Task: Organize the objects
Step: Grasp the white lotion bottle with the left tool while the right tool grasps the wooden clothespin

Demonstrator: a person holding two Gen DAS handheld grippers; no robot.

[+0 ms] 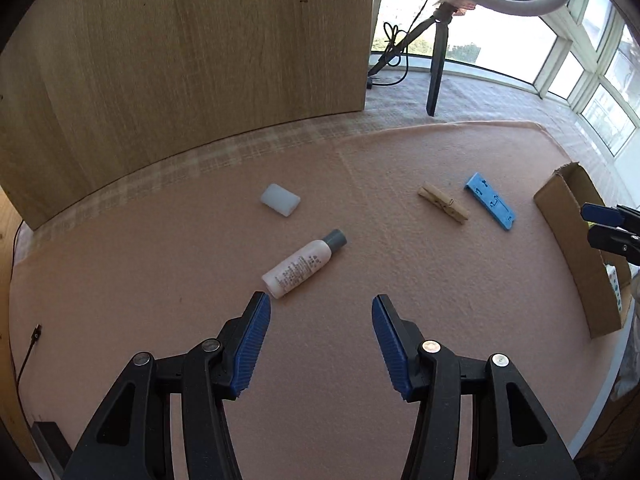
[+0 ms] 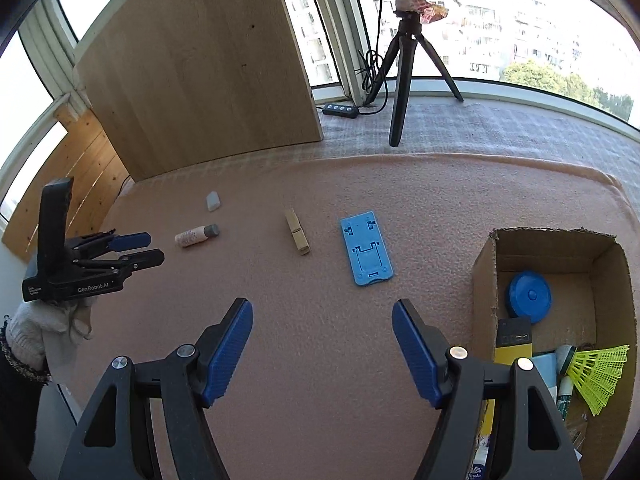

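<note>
Four loose items lie scattered on the pink felt mat (image 1: 360,360), apparently waiting to be sorted into the cardboard box (image 2: 486,280) at the lower right of the right wrist view, which already holds a round blue lid (image 2: 530,296), a yellow-green shuttlecock (image 2: 596,376) and some packaged items, so the tidying looks partly done. The left gripper (image 1: 321,311) hangs with its jaws spread and nothing between them, its left tip just beside the base of the small lotion bottle (image 1: 306,268) lying on its side at the centre of the left wrist view, which suggests the bottle is its likely target. Above the bottle sits a white rounded block (image 1: 280,199), perhaps an eraser or soap. The right gripper (image 2: 322,312) is likewise released and empty, lined up below the blue plastic phone stand (image 2: 366,250) lying flat at frame centre, with the wooden clothespin (image 2: 297,237) to its left. A white-gloved hand (image 2: 36,332) carries the left tool at the left edge.
</note>
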